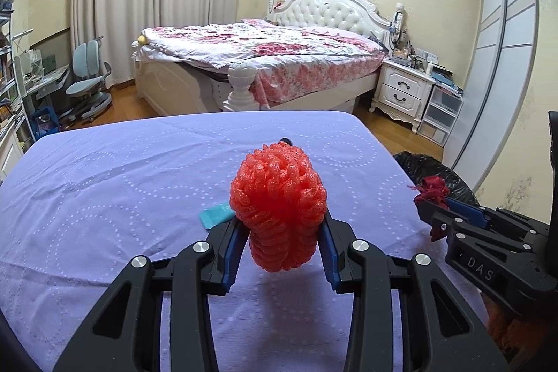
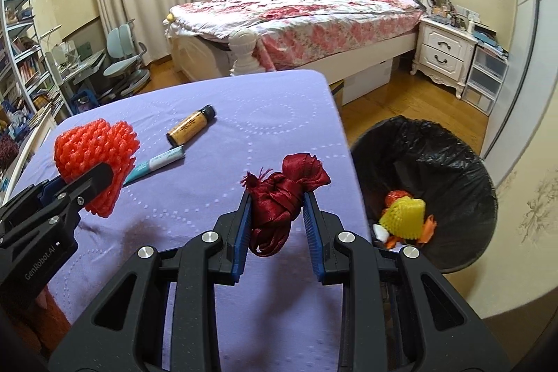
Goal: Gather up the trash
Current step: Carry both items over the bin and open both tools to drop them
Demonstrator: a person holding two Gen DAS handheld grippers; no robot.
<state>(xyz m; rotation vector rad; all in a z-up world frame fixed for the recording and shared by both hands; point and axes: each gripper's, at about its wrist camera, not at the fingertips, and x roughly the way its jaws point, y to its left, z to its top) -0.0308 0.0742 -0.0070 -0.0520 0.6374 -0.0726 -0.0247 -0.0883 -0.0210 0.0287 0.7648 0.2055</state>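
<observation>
- The left gripper is clamping a red foam fruit net between its blue pads, at the lower centre of the left wrist view; the net is bulging above and below the fingers and hanging clear of the cloth.
- In the right wrist view that same left gripper is reaching in from the lower left, with the foam net sticking out past its black fingertips.
- The right gripper is squeezing a bundle of dark red ribbon at the lower centre of its own view, loops drooping beneath the pads and a frayed end poking to the upper left.
- Both grippers are hovering over the purple tablecloth, the right one near its right edge.
- A teal tube is lying on the cloth just beside the foam net, and a brown vial with a black cap is lying just above it, toward the frame centre.
- A bin lined with a black bag is standing at the right of the frame, beside the table edge, holding a yellow foam net and orange scraps.
</observation>
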